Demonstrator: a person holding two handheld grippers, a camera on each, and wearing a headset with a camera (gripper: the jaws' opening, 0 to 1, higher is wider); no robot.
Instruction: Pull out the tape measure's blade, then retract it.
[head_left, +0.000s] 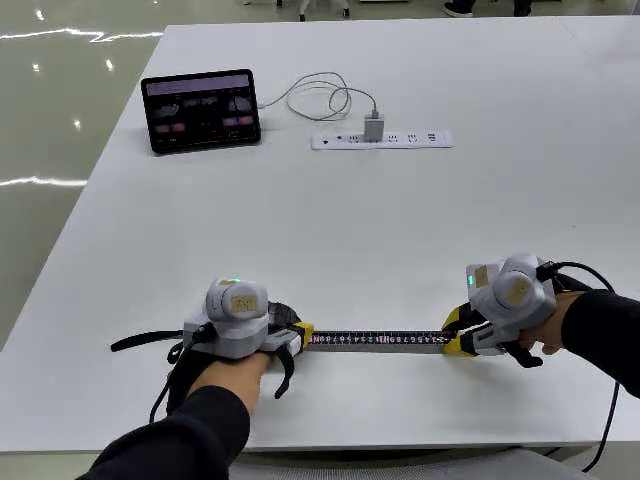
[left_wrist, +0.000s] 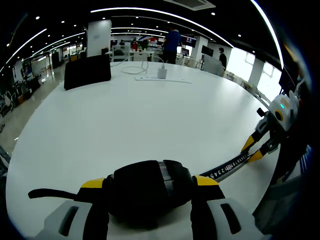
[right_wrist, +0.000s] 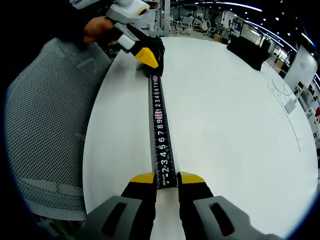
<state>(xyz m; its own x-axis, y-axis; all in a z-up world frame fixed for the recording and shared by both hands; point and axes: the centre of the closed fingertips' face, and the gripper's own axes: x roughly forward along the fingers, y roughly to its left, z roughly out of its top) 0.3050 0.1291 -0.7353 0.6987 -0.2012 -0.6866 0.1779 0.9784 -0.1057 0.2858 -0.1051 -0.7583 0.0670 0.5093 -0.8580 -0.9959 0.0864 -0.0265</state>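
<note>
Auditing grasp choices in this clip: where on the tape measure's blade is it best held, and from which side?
Take the blade at its free tip, coming end-on along its length, opposite the case. It lies flat and straight on the table, case end taken by the left tool; the right tool has its jaws either side of the tip.

the table (head_left: 400, 220) top is white, smooth and matt. the tape measure case (left_wrist: 147, 187) looks like black matt plastic, its blade (right_wrist: 160, 135) dark with a faint sheen. at the upper left of the head view the floor (head_left: 60, 90) is glossy. grey mesh cloth (right_wrist: 45, 125) sits at the left of the right gripper view.
</note>
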